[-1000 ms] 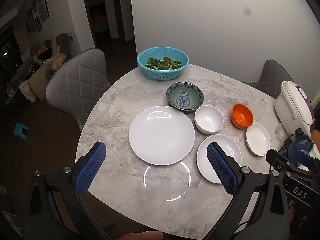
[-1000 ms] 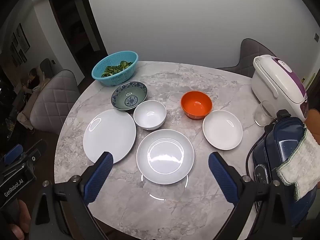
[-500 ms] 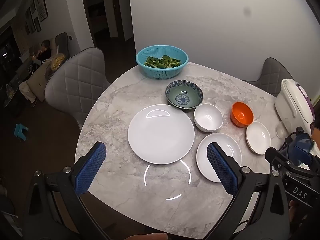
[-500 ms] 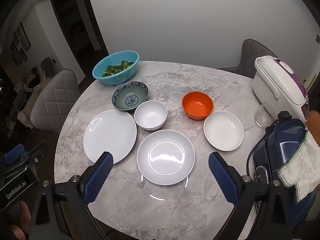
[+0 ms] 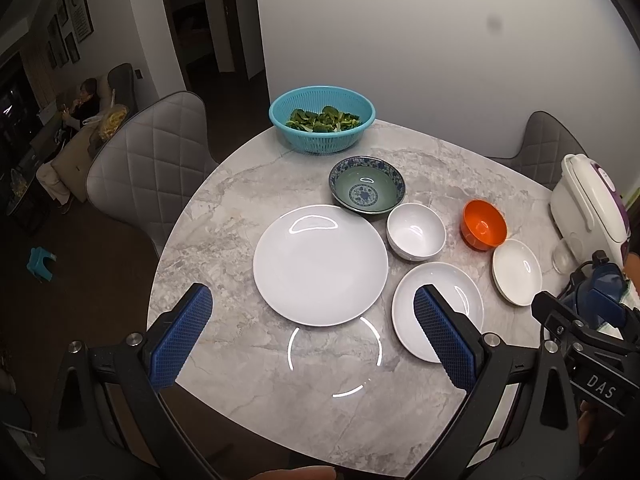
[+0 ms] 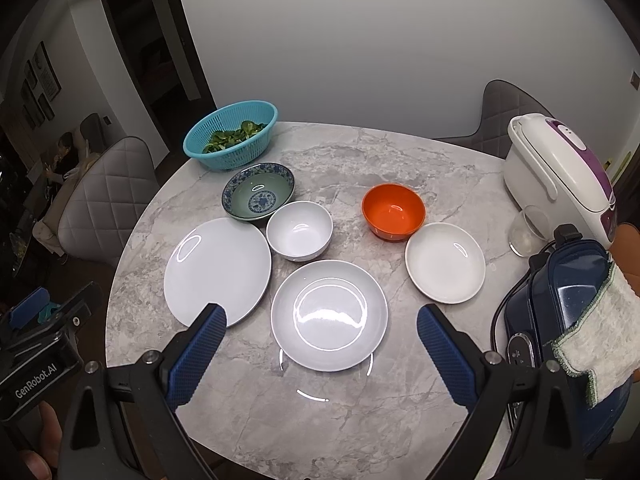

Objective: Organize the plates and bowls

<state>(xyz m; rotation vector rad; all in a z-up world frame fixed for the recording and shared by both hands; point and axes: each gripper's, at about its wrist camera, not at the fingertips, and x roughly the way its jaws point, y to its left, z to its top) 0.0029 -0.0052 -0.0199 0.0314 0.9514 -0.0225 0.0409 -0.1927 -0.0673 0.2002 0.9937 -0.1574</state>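
Only right view, towel on cooker

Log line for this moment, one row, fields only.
left: open, empty, over big plate | right: open, empty, over mid plate | nothing stacked

"DAS" on right gripper; "GenRobot.AI" on left gripper

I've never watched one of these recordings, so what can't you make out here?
- Medium plate, left wrist view: near rim hidden behind a blue finger.
- Large plate, right wrist view: near edge covered by a finger.
- Blue appliance: partly under a cloth, cut by the edge.
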